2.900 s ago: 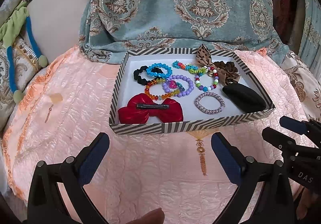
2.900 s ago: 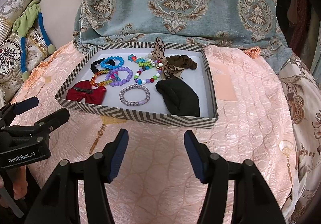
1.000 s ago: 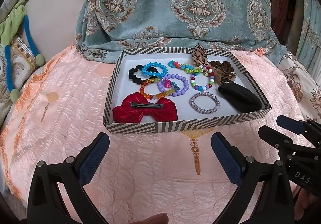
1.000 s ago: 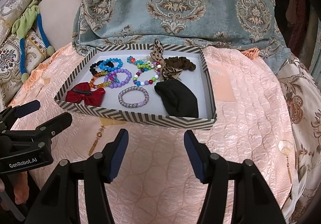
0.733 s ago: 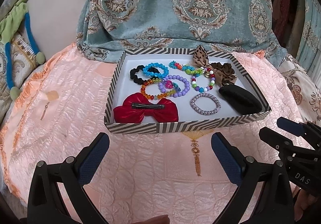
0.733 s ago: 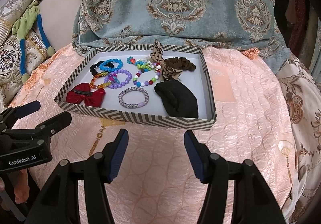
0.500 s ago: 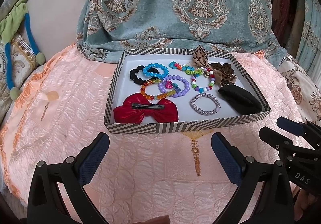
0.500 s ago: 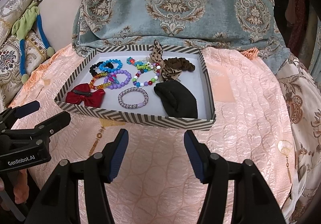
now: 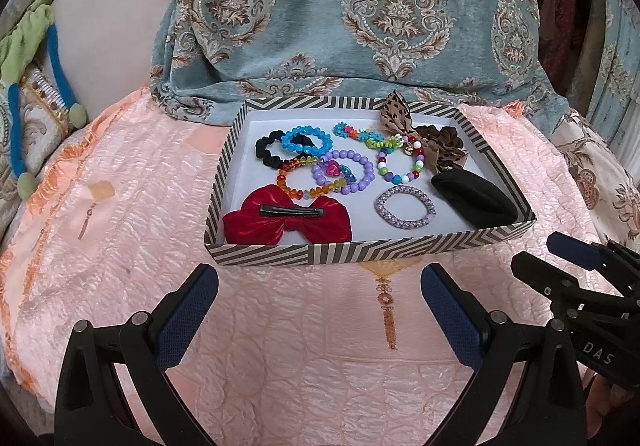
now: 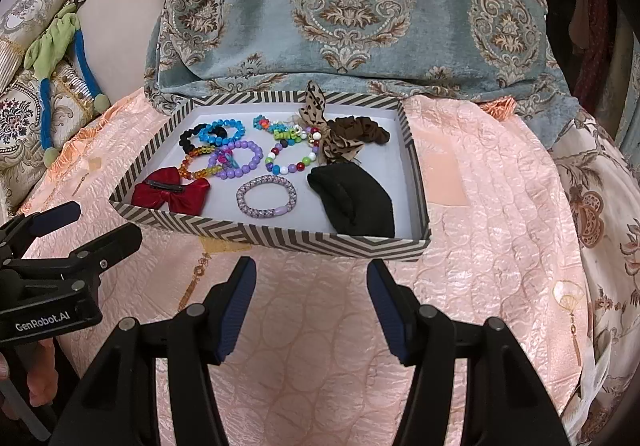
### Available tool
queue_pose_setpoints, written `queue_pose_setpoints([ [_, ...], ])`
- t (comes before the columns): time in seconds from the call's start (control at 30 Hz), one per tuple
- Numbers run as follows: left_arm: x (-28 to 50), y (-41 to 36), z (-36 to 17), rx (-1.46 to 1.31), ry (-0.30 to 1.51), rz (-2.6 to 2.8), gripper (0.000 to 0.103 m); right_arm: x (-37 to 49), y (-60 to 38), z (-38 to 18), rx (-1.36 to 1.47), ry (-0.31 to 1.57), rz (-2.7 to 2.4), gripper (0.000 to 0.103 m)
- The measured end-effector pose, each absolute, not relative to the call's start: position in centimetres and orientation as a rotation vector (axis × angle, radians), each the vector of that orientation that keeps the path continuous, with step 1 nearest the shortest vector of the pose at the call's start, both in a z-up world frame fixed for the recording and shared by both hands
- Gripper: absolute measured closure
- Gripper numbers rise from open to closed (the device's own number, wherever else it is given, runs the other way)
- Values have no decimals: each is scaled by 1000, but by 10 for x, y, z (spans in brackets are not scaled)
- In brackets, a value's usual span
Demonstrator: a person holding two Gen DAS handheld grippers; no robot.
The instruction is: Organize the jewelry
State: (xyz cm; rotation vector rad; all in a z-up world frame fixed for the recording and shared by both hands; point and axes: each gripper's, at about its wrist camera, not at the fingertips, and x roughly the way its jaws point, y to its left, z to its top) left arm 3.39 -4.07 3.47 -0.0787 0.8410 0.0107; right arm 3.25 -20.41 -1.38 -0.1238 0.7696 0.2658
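Tray: striped box tray [image 9: 372, 252] on peach quilt [image 9: 120, 246], jewelry inside.
Contents: red bow clip [image 9: 287, 220] front-left, lilac bracelet [image 9: 405, 206] centre-front, black pouch [image 9: 474, 198] front-right, beaded bracelets [image 9: 344, 171] and leopard scrunchie [image 9: 438, 144] behind.
Left gripper [image 9: 320, 310]: jaws wide open, empty, short of tray.
Right gripper [image 10: 312, 306]: jaws wide open, empty, short of tray.

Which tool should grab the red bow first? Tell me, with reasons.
Left tool: open, empty, and facing the red bow at the tray's near-left corner. The right tool faces the tray's right half.
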Motion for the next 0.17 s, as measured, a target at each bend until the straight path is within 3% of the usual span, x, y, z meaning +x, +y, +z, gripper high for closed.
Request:
queue_pose_setpoints([
  [0.17,33,-41,37,-64,825,20,14,32,-204,-14,-123,769,266,43],
])
